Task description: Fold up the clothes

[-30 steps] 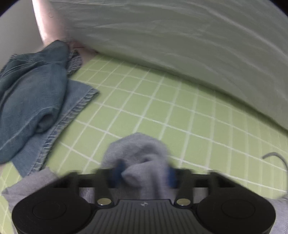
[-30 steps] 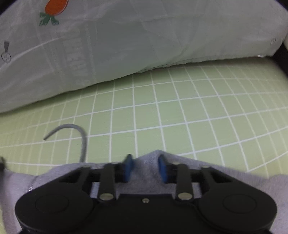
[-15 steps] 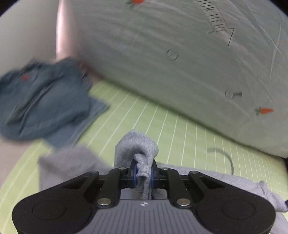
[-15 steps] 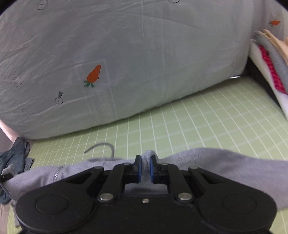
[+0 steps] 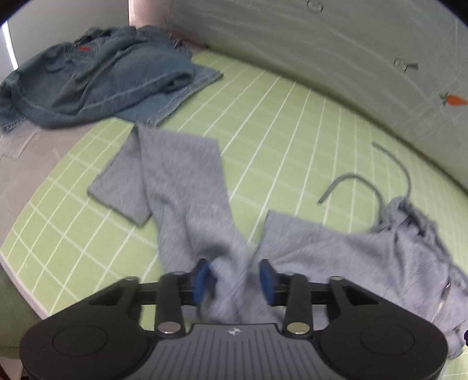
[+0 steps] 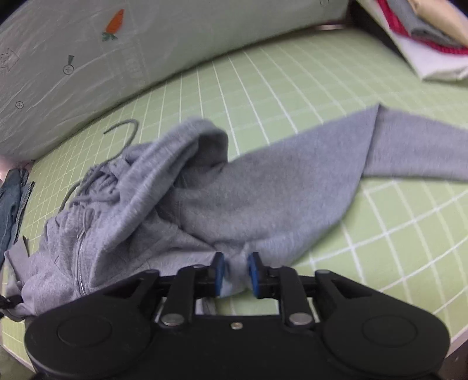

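Left gripper: my left gripper (image 5: 234, 277) has its blue pads (image 5: 201, 276) spread wide; a fold of grey fabric lies between them, and neither pad presses on it.

Right gripper: my right gripper (image 6: 235, 273) has its jaws partly parted, with a bit of the hem between the pads (image 6: 218, 271). I see gaps on both sides, so I read it as not pinching.

Hoodie: the grey zip hoodie (image 6: 204, 198) lies spread on the green grid mat (image 6: 292, 79), directly in front of both grippers. In the right view its hood (image 6: 187, 140) is bunched and humped up, opening toward me, and the zipper (image 6: 79, 257) runs down the left part.

Left sleeve: from my left view a sleeve (image 5: 181, 181) stretches away from the gripper toward the far left and doubles back on itself, so its cuff end (image 5: 120, 190) lies beside it on the mat.

Right sleeve: the other sleeve (image 6: 409, 149) reaches out flat to the right.

Drawstring: a grey cord (image 5: 351, 181) curls loose on the mat beyond the hood.

Jeans: crumpled denim (image 5: 96, 76) sits at the far left corner, just apart from the sleeve.

Backdrop: a pale sheet with carrot prints (image 6: 115, 23) rises behind the mat.

Stack: folded clothes (image 6: 424, 38) sit at the far right, well apart from the hoodie.
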Motion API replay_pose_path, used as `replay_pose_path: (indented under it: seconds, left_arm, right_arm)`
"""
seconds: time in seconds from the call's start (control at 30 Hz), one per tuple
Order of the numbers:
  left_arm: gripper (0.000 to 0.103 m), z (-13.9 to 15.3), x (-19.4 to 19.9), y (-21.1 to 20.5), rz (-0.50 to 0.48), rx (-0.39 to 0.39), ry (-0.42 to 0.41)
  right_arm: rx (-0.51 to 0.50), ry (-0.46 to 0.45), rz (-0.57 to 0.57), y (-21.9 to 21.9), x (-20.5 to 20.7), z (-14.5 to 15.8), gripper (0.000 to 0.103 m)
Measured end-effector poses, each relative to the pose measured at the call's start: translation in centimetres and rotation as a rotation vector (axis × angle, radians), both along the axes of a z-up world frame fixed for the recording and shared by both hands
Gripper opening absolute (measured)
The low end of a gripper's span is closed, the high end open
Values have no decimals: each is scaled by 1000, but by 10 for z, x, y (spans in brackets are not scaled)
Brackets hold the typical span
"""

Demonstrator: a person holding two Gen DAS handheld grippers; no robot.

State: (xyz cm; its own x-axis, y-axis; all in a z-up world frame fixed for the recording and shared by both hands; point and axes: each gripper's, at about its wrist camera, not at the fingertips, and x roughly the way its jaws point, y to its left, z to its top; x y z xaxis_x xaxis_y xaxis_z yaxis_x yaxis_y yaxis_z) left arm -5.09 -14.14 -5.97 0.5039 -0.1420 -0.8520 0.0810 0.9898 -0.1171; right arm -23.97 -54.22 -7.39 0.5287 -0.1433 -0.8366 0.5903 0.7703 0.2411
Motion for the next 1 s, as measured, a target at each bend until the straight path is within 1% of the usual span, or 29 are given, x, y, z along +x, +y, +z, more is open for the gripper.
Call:
replay_pose_path:
  seconds: [0.03, 0.07, 0.1, 0.2, 0.23, 0.33, 0.37, 0.4, 0.43, 0.5, 0.57, 0.63, 0.7, 0.77, 0.8, 0.83, 0.87, 0.9, 0.93, 0.97, 1.0]
  left_arm:
    - [65, 5, 0, -1, 0, -3, -14]
    - [77, 11, 1, -3, 1, -6, -28]
    - [79, 16, 4, -6, 2, -6, -48]
    - [83, 22, 17, -25, -34, -22, -65]
    - [84, 24, 22, -31, -46, -28, -70]
    - [84, 26, 37, -54, -97, -40, -74]
    - [84, 23, 42, -65, -124, -44, -67]
    - [84, 19, 47, -77, -152, -48, -59]
    - [84, 15, 53, -88, -180, -52, -52]
    - [84, 2, 64, -112, -239, -69, -14]
    - [84, -12, 75, -132, -286, -87, 22]
    - [84, -25, 85, -149, -318, -105, 54]
    - [84, -39, 95, -166, -350, -123, 87]
    - [84, -53, 105, -182, -382, -141, 120]
    - [84, -60, 110, -191, -398, -151, 136]
    - [85, -60, 111, -195, -410, -147, 126]
    - [84, -60, 110, -199, -440, -142, 115]
    - [82, -60, 109, -203, -472, -137, 105]
    - [57, -60, 109, -207, -504, -132, 94]
    - [11, -53, 115, -208, -498, -141, 67]
    - [10, -44, 123, -208, -489, -151, 38]
  right_arm:
    - [-22, -13, -1, -2, 2, 6, 33]
    - [-39, -29, -6, -5, 4, 13, 36]
    - [-49, -50, -19, -7, 5, 20, 41]
    - [-86, -104, -42, -13, 11, 37, 54]
    - [-104, -111, -36, -15, 18, 41, 56]
    - [-145, -118, 5, -17, 41, 45, 57]
    - [-149, -121, 23, -15, 49, 45, 58]
    - [-153, -124, 40, -14, 58, 45, 61]
    - [-156, -126, 58, -12, 67, 44, 68]
    - [-156, -117, 98, -2, 86, 35, 73]
    - [-127, -101, 156, 19, 108, 20, 74]
    - [-109, -75, 198, 31, 129, 2, 77]
    - [-104, -28, 233, 29, 146, -14, 77]
    - [-70, -18, 249, 24, 156, -26, 77]
    - [-62, -13, 260, 23, 159, -29, 75]
    - [-55, -8, 272, 22, 162, -32, 71]
    - [-47, -3, 283, 22, 165, -34, 69]
    - [-40, 2, 294, 21, 167, -37, 65]
    - [-36, 7, 307, 20, 170, -39, 56]
    - [-42, 9, 325, 21, 172, -39, 50]
    - [-42, 7, 351, 22, 174, -39, 27]
